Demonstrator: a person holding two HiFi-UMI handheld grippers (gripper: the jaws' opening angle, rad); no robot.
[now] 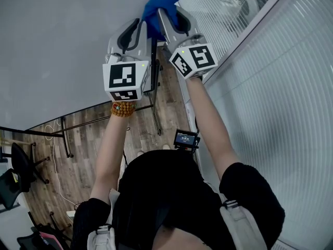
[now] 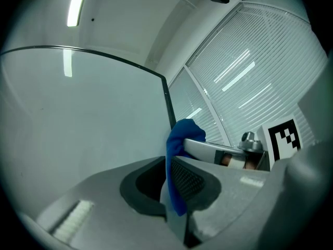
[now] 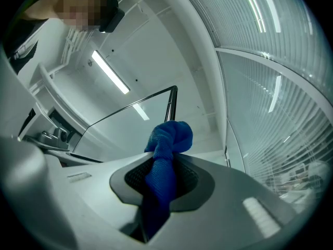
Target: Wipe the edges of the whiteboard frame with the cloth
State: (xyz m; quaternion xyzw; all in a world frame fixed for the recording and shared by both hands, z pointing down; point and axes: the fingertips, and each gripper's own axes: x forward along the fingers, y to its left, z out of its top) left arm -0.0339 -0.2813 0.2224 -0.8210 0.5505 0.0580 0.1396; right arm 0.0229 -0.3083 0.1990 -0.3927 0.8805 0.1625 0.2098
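"Up at the right side of the whiteboard, what is that blue thing?"

"That is the cloth. It is bunched up, and it sits against the thin dark frame, a bit under the top corner."

"Who holds it?"

"Both do. The right gripper has its jaws pinched on the cloth, and a ball of cloth sticks out past the tips. The left gripper has its jaws nearly together too, with the tail of the cloth between them."

"So what is the job right now?"

"I think it is rubbing the side edge of the frame. That is the edge the cloth is on."

"How do you do it well?"

"Push the soft ball of cloth onto the frame, not the hard jaw tips. Slide along the dark strip in one straight line. Go slow, so the cloth does not slip onto the white part or off the side."

"What is off to the side?"

"A glass wall with blinds. It is near, so I would take care not to bump it."

"And the grip?"

"Hold tight with both. If one lets go, the cloth may flop and miss the edge."
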